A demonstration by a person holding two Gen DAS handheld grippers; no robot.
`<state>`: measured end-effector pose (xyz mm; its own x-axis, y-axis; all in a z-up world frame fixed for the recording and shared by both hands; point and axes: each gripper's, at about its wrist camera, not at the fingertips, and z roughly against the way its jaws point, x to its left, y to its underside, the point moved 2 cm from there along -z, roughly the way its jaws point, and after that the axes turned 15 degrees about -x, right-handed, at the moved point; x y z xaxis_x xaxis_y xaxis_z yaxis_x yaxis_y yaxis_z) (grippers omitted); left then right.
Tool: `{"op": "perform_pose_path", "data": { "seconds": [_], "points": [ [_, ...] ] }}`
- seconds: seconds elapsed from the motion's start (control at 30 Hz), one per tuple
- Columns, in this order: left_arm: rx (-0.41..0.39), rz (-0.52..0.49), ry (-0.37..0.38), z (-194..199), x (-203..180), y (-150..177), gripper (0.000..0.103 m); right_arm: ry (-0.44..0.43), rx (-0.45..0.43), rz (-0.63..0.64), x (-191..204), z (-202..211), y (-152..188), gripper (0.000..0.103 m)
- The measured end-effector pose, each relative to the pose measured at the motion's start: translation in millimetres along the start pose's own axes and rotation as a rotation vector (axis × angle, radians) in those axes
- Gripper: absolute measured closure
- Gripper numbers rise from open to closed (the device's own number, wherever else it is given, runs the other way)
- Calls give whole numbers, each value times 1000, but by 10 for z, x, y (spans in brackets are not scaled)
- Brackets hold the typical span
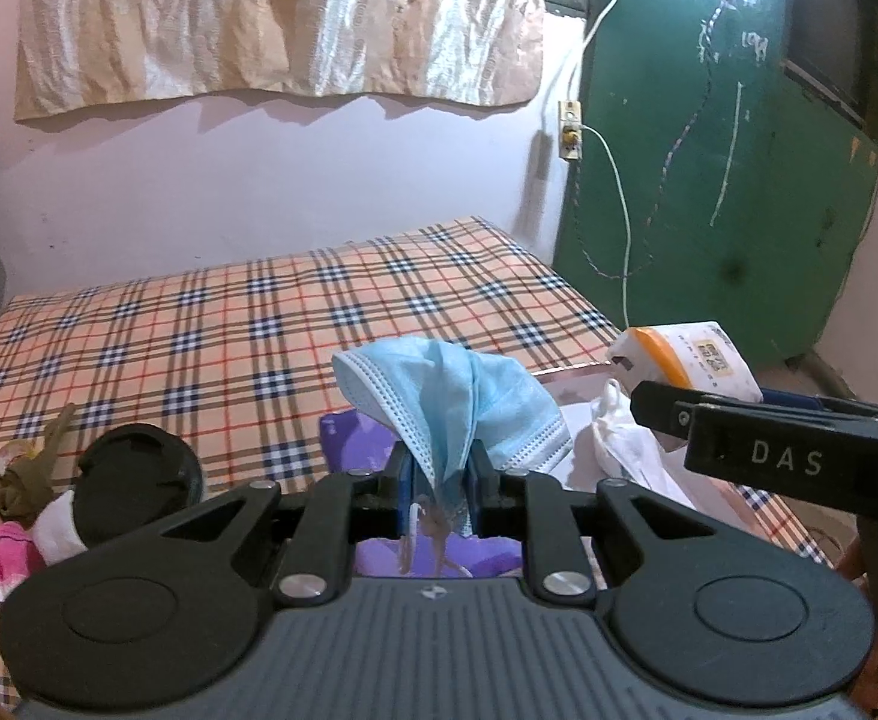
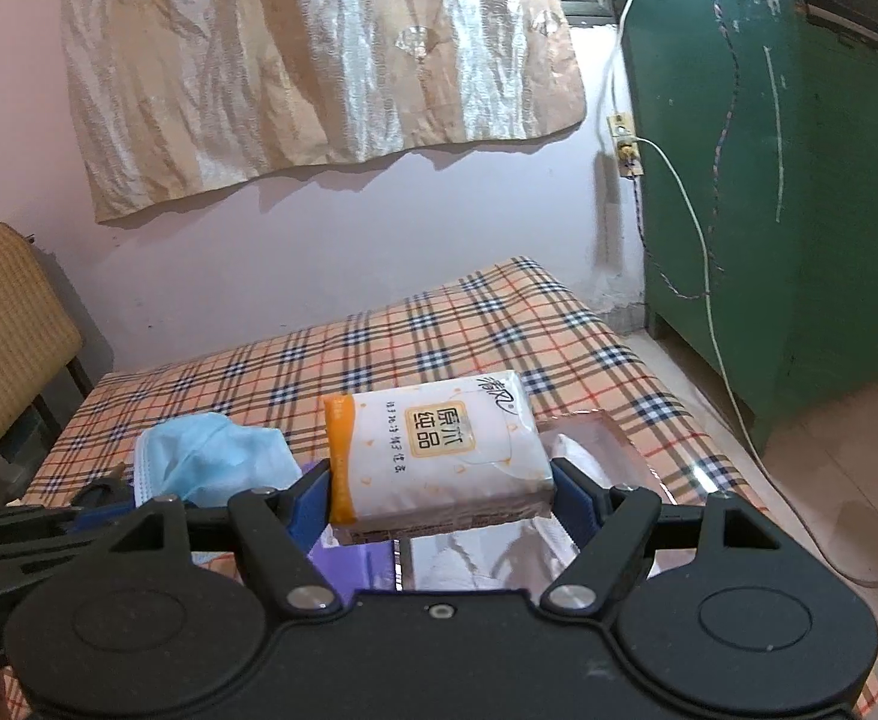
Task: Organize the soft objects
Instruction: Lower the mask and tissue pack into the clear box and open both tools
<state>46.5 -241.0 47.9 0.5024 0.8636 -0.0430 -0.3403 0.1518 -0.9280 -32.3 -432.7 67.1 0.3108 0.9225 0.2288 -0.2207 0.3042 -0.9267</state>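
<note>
1. My left claw [image 1: 439, 474] is squeezed shut on a blue face mask [image 1: 445, 396]. The mask hangs over the claw tips in the middle of the left view, floppy and folded.
2. My right claw [image 2: 442, 489] is spread wide and grips a tissue pack [image 2: 439, 456] by its two short ends. The pack's long side runs left to right across the picture, a bit tilted.
3. Both things are up in the air above the bed [image 1: 198, 324] with the checked sheet.
4. Just below and past both claws I see a clear tray [image 2: 613, 438] with white soft stuff inside, and something purple [image 1: 354, 438] beside it. In the right view the tray is right under the pack, a bit to the lower right.
5. I think the pack goes there next. The right claw is closer to the tray, so it should go first.
6. More soft things, a pink cloth [image 1: 9, 558] and a brown rag [image 1: 12, 480], lie at the lower left of the left view by a black lid [image 1: 132, 480].
</note>
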Motion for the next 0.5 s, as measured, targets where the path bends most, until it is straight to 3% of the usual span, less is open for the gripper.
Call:
{"op": "perform_pose_path", "data": {
  "seconds": [0.5],
  "points": [
    [51,-26,59,-174,-331,176,82,71,34,-24,-416,28,139,14]
  ]
}}
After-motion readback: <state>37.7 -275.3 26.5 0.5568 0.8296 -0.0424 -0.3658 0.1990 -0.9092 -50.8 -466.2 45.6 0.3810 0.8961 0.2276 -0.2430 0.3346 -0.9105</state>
